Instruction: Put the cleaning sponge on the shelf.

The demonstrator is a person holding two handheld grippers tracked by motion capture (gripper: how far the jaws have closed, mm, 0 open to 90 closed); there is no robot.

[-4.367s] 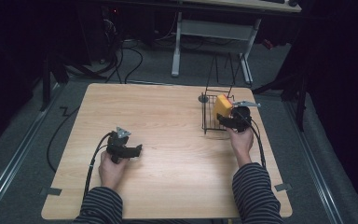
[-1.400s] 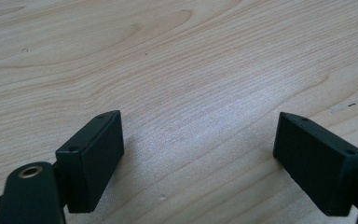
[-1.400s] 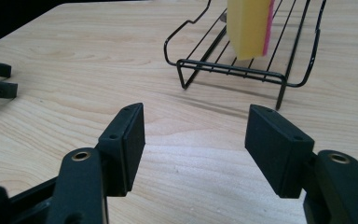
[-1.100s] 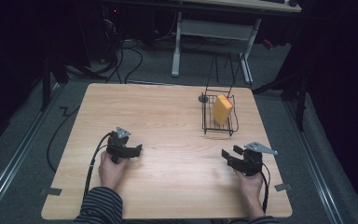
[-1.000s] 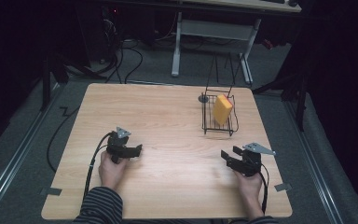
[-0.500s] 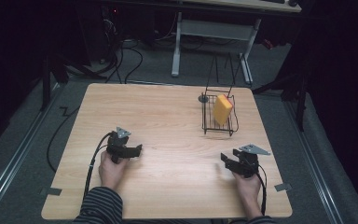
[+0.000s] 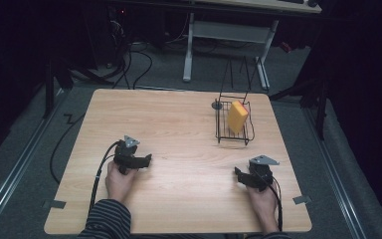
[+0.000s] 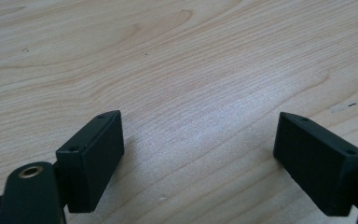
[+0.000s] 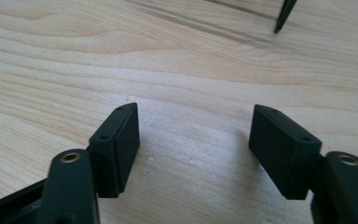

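The left gripper (image 8: 198, 154) holds its jaws wide apart, seemingly just above the bare wooden table (image 8: 177, 56).

The wood table (image 7: 179, 124) is sitting in the middle of a dark room, w/ light falling mostly on its top. It's pale, w/ wavy grain lines. Grey carpet floor (image 7: 25, 164) is lying all around the table. Behind the table, a desk w/ white metal legs (image 7: 189, 50) is standing, and black cables (image 7: 144, 55) are curling on the floor near those legs. Left of the table, a long metal rail (image 7: 15, 169) is running along the floor. Right of the table, another rail (image 7: 335, 174) is doing the same. Small grey tape bits (image 7: 53, 203) are sticking out at the table's near corners. Past the desk, everything is fading to black.
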